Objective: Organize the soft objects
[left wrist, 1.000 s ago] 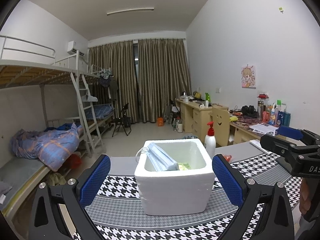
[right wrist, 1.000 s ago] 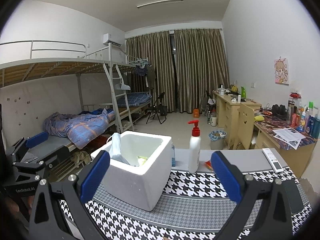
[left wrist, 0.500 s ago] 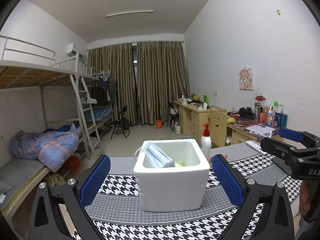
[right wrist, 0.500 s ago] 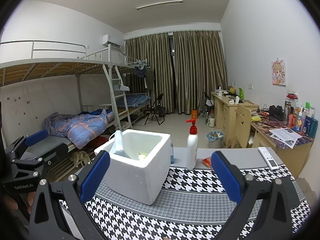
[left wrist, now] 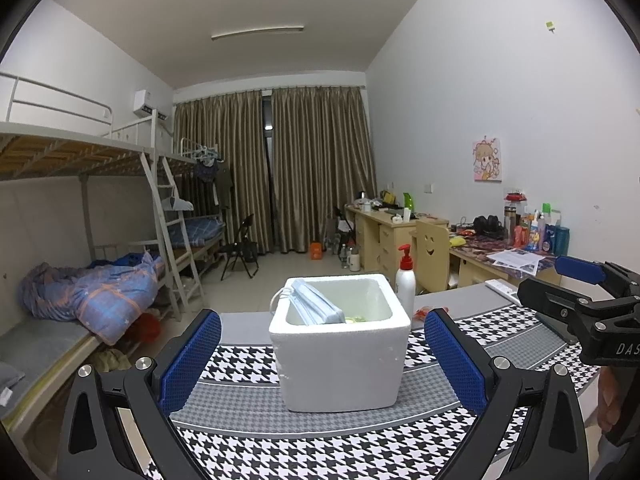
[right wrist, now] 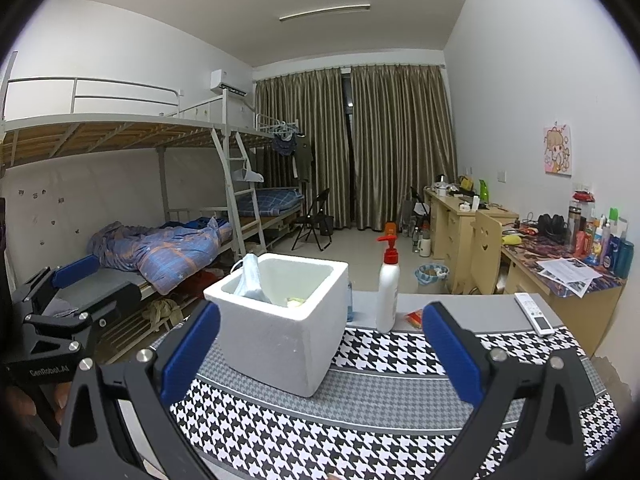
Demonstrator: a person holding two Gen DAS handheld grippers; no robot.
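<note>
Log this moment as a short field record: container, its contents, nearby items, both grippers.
container: white foam box on the houndstooth mat
contents: blue face masks leaning at the box's left wall; something pale yellow-green at the bottom
nearby: pump bottle beside the box; remote
left gripper: open, empty
right gripper: open, empty

On my houndstooth tablecloth (right wrist: 384, 360) a white pump bottle (right wrist: 388, 296) with a red top stands upright at the far edge, an orange packet (right wrist: 414, 317) lying just to its right and a white remote (right wrist: 534, 314) further right. Far left I see a bunk bed (right wrist: 120, 128) with a crumpled blue quilt (right wrist: 160, 248) on the lower bunk. Brown curtains (right wrist: 360, 152) close the far wall, a black folding chair (right wrist: 314, 222) before them, and wooden desks (right wrist: 456, 216) line the right wall.
</note>
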